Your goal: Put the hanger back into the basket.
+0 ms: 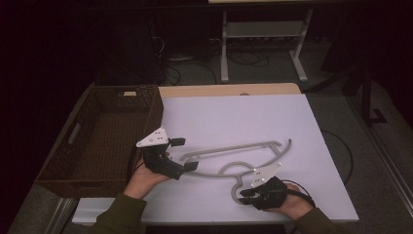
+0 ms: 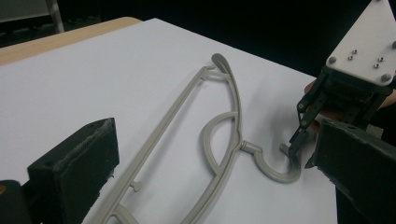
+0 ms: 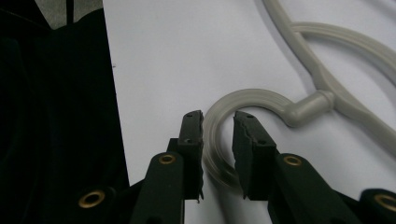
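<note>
A grey plastic clothes hanger (image 1: 229, 147) lies flat on the white table top (image 1: 243, 112). My left gripper (image 1: 185, 154) is held by a hand at the hanger's left end. In the left gripper view my left gripper (image 2: 217, 168) stands wide open, with the hanger (image 2: 233, 102) lying between and beyond its jaws, untouched. My right gripper (image 1: 243, 195) sits low at the hanger's hook (image 1: 236, 187). In the right gripper view my right gripper (image 3: 219, 130) straddles the curved hook (image 3: 252, 98); the jaws are narrow, with a slight gap on one side.
A dark woven basket (image 1: 151, 117) stands along the table's left side, next to my left gripper. The table's front edge runs just below both hands. Beyond the far wooden edge (image 1: 229, 90) a metal desk frame (image 1: 263, 44) stands on the dark floor.
</note>
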The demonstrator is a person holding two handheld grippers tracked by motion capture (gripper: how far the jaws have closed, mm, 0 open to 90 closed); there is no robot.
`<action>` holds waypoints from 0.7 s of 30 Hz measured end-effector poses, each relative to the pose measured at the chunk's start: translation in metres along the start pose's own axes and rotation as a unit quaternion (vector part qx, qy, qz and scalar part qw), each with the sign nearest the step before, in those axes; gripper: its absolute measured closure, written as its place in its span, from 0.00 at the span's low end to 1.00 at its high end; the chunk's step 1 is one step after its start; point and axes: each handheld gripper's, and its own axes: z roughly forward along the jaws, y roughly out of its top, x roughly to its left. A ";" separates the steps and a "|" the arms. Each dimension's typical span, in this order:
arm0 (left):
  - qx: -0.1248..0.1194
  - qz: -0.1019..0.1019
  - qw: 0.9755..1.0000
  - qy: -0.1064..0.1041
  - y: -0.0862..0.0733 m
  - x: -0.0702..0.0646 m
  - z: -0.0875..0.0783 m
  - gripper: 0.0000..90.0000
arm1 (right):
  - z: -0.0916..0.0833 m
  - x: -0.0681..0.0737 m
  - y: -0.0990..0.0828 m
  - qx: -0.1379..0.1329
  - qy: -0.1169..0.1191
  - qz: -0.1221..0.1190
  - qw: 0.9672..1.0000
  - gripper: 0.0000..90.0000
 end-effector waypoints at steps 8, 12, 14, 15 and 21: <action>0.007 0.000 1.000 0.002 -0.002 0.000 0.002 0.00 | 0.011 0.003 0.002 0.021 0.003 -0.021 1.000 0.87; 0.010 0.001 1.000 0.003 -0.003 0.000 0.003 0.00 | 0.011 0.003 0.001 0.017 0.001 -0.027 0.999 0.87; 0.012 0.000 1.000 0.003 -0.004 0.000 0.003 0.00 | 0.011 0.003 0.001 0.019 0.002 -0.023 1.000 0.87; 0.012 0.000 1.000 0.004 -0.004 0.000 0.003 0.00 | 0.011 0.003 0.001 0.018 0.005 -0.024 1.000 0.87; 0.013 0.002 1.000 0.005 -0.004 0.000 0.003 0.00 | 0.011 0.005 0.001 0.017 -0.003 -0.037 0.999 0.86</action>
